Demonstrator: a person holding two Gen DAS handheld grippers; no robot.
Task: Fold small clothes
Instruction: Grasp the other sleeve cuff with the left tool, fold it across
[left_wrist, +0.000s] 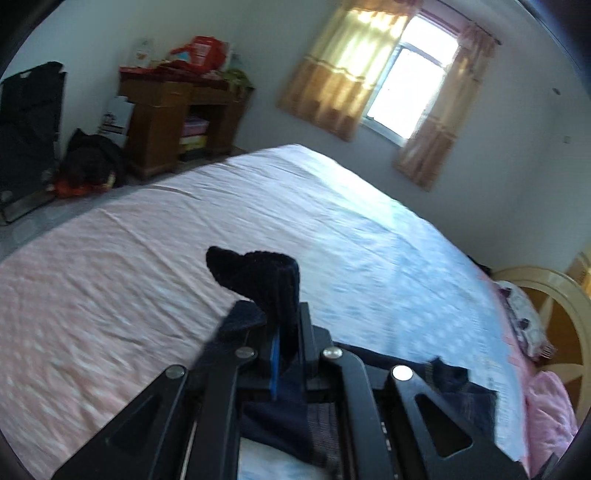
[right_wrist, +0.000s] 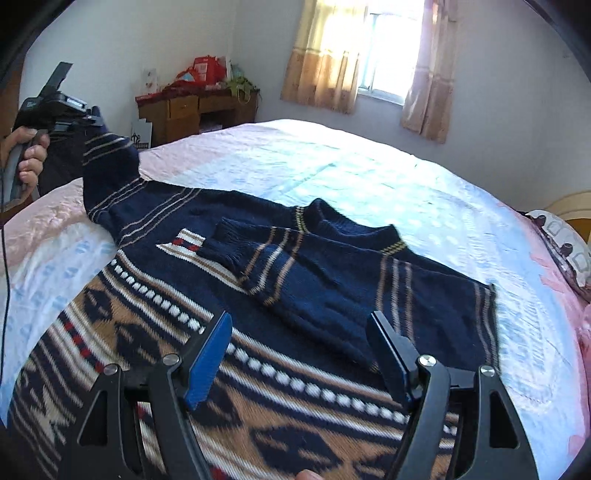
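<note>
Left hand (right_wrist: 27, 157), far left of the right wrist view, wrapped round a gripper handle. Left gripper (left_wrist: 286, 332): fingers clenched on the dark cuff (left_wrist: 258, 273) of a sleeve, cuff poking up past the fingertips; seen from the right wrist, sleeve (right_wrist: 110, 166) lifted off the bed and running down to the garment. Sweater (right_wrist: 258, 314), navy knit with tan stripes, white dots and a tan patterned band: spread flat on the bed, other sleeve (right_wrist: 266, 262) folded across the chest, collar toward the window. Right gripper (right_wrist: 301, 347): fingers released and wide apart, above the sweater's middle, nothing between the blue pads (right_wrist: 207, 365). Bed sheet (right_wrist: 332, 166), pink and pale blue. Wooden cabinet (left_wrist: 173, 118), cluttered top, far wall. Curtained window (left_wrist: 406, 81), right of the cabinet.
</note>
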